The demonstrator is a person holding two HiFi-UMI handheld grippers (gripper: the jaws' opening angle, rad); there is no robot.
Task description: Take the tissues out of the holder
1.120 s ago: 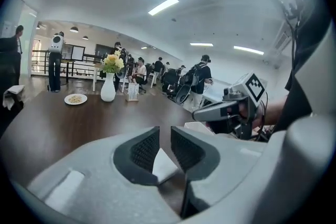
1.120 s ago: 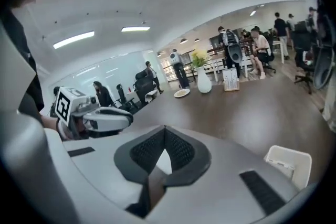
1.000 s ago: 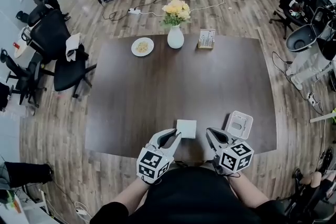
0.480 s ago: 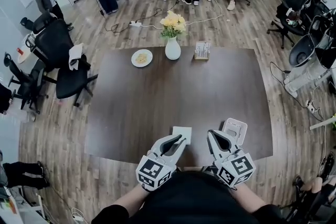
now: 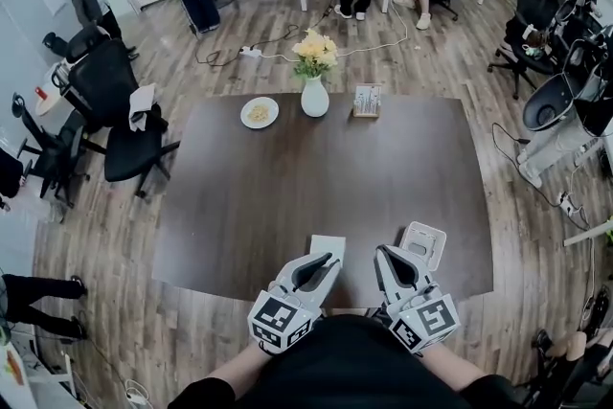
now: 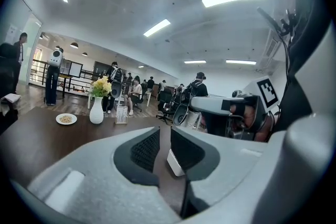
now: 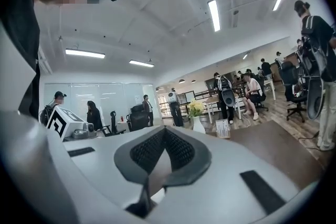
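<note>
A white stack of tissues [image 5: 328,247] lies flat on the dark table [image 5: 287,177] near its front edge. The white holder [image 5: 424,244] lies a little to its right, apart from it. My left gripper [image 5: 331,260] points at the tissues from just in front, its jaws open by a narrow gap with nothing between them. Through that gap in the left gripper view [image 6: 164,139] a white edge of the tissues [image 6: 175,162] shows on the table. My right gripper [image 5: 382,253] sits beside the holder, shut and empty; in its own view [image 7: 164,131] the pads meet at the tip.
At the table's far side stand a white vase of yellow flowers [image 5: 314,72], a plate of food [image 5: 260,112] and a small card stand [image 5: 367,100]. Black office chairs [image 5: 124,139] stand left of the table. People and machines stand further back in the room.
The head view has tilted up a little, so table and grippers sit lower in the picture. Both grippers keep their places by the tissues and holder, jaws unchanged.
</note>
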